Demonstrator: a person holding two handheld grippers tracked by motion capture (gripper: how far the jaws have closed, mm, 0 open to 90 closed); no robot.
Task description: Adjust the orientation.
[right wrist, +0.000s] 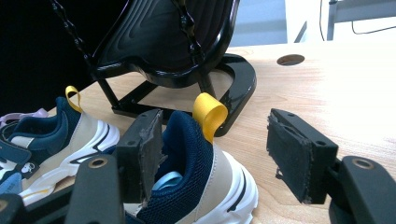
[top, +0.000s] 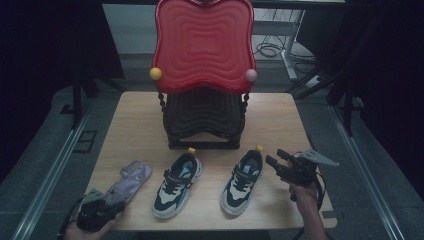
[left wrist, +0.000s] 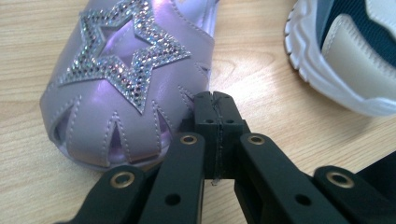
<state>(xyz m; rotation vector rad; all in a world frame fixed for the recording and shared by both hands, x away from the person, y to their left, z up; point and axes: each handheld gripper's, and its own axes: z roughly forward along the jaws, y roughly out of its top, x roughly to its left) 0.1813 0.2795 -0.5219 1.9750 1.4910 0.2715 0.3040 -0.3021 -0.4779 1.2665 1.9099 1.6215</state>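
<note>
Spreading across the scene, a pale wooden table (top: pixel 280 115), bearing everything else.

Standing at the table's far middle, a 2-tier rack: a red wavy tray (top: pixel 202 45) sitting on top, a black tray (top: pixel 202 112) sitting below it, with a yellow ball (top: pixel 155 73) and a pink ball (top: pixel 251 75) capping the red tray's 2 front corners.

Lying side by side in front of the rack, 2 navy, white and beige sneakers, heels pointing toward the rack: the left sneaker (top: pixel 177 185) resting near the table's middle, the right sneaker (top: pixel 242 181) resting just beside the right gripper.

Lying at the near left, toe pointing toward the person, a lilac sandal (top: pixel 131 179) carrying a rhinestone star across its upper.

Hovering at the right sneaker's heel, the right gripper (top: pixel 276 157), jaws standing wide apart and clamping nothing: 1 pad sitting close against the heel collar, the other hanging over bare wood well to the side.

Resting at the near left edge in the person's hand, the left gripper (top: pixel 112 200), jaws pressing together with nothing between them, tips lying just beside the sandal's toe edge; touching or not, impossible to tell.

Sticking up from the right sneaker's heel, a yellow pull loop (right wrist: pixel 210 112).
</note>
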